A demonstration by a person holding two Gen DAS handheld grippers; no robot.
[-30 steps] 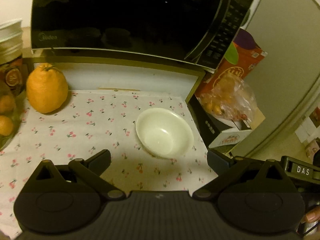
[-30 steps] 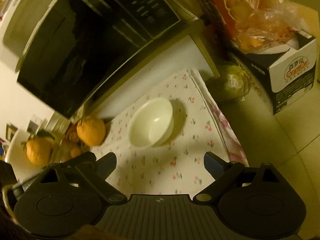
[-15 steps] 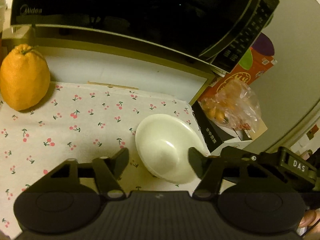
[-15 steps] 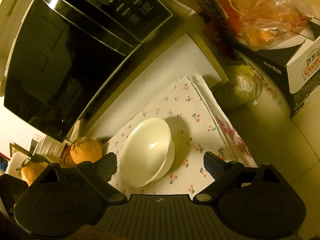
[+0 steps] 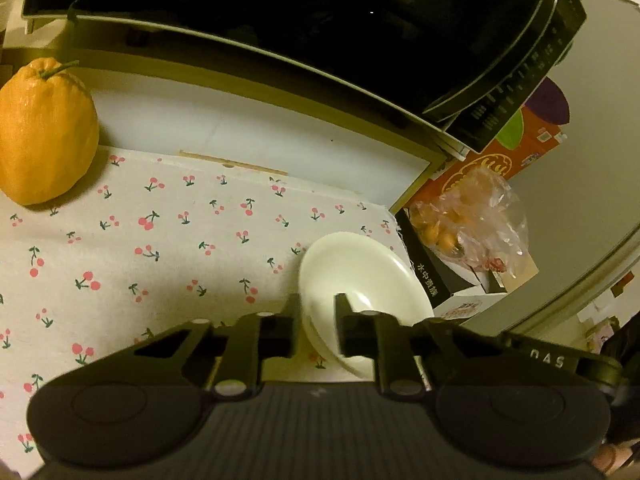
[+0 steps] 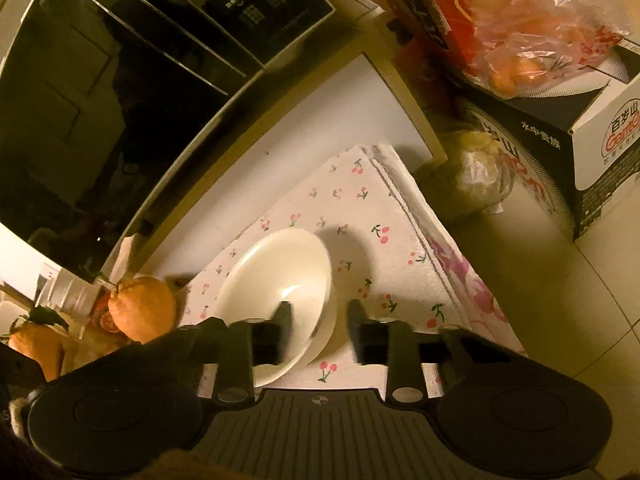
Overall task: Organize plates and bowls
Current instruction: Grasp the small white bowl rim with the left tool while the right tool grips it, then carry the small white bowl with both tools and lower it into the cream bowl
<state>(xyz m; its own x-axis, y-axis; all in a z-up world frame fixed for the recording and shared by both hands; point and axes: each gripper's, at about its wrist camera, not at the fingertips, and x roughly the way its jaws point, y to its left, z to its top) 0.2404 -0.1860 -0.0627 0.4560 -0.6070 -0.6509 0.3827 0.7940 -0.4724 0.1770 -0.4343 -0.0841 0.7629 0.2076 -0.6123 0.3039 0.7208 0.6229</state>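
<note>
A: Left wrist view: the left gripper [image 5: 316, 316] has just been closing; its jaws now clamp the near-left rim of the white bowl [image 5: 360, 268], one finger inside, one outside; the bowl sits on the cherry-print cloth [image 5: 160, 248], near its right edge.

B: And the right gripper [image 6: 316, 320]?

A: It has just closed too, pinching the bowl's [image 6: 276, 276] right rim; a large orange fruit [image 5: 44, 132] stands well apart below the microwave [image 5: 320, 20].

White counter [image 5: 240, 128], cherry-print cloth [image 5: 168, 248], bowl [image 5: 360, 268], orange fruit [image 5: 44, 136]
</note>
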